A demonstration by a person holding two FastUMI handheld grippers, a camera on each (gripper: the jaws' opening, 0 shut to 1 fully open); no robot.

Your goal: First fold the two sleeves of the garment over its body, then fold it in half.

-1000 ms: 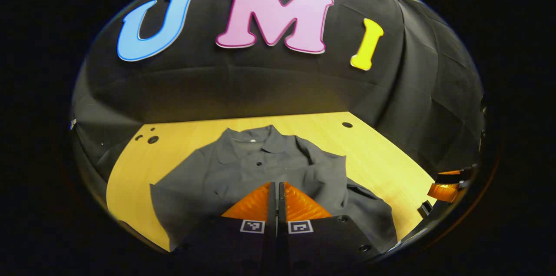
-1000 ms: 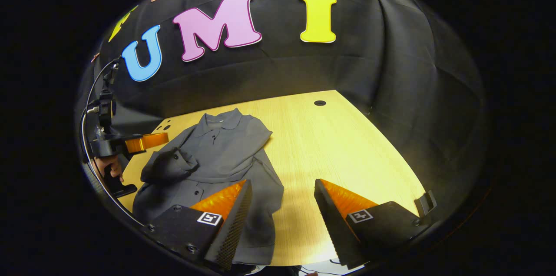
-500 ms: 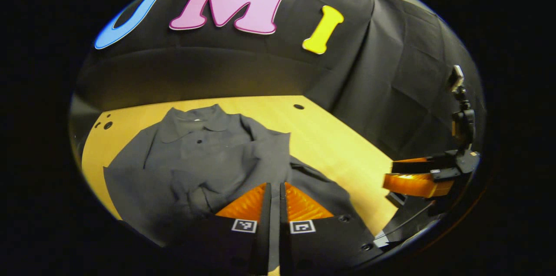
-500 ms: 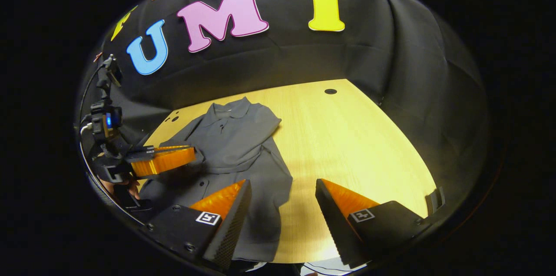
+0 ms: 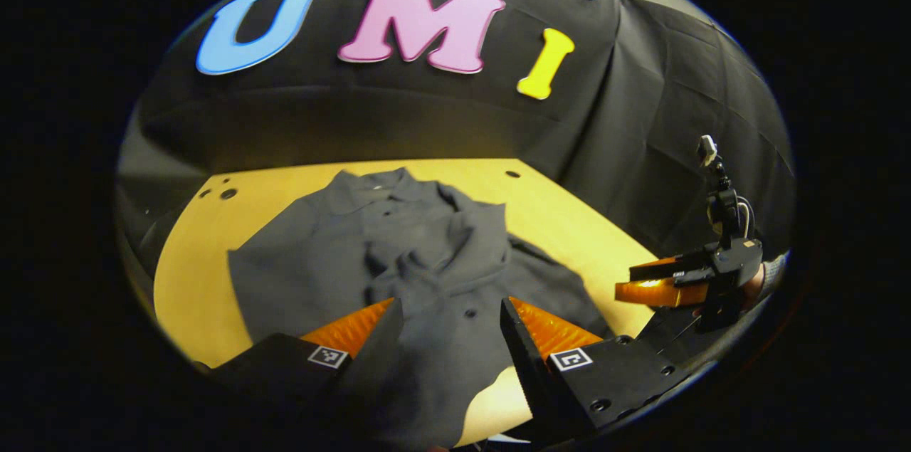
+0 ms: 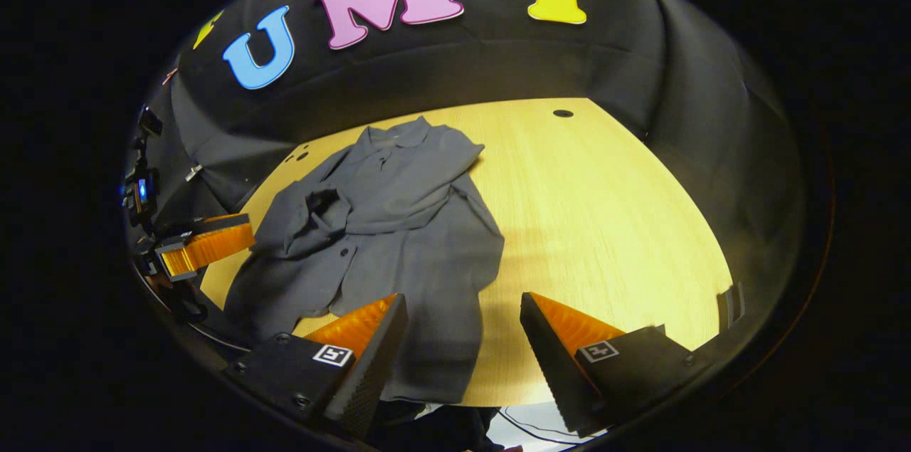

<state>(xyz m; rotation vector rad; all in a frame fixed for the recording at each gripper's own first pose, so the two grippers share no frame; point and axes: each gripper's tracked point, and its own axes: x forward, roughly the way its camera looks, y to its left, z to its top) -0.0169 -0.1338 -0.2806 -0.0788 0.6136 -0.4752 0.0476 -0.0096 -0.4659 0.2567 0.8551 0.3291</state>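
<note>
Left tongs (image 5: pixel 450 324): spread wide, holding nothing, poised above the lower body of the garment (image 5: pixel 398 260). Garment: grey, lying on the counter (image 6: pixel 605 210) with both sleeves folded across its front, collar toward the far wall. Right tongs (image 6: pixel 462 327): spread wide, empty, above the garment's hem and bare counter at the near edge.

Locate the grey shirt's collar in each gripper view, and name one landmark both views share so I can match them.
Left gripper view: the collar lies upper centre, at the shirt's far end, toward the booth wall.
Right gripper view: the collar lies upper centre-left, again at the shirt's far end.
Shared landmark: the dark round hole in the wooden table, right of the collar in both views.
</note>
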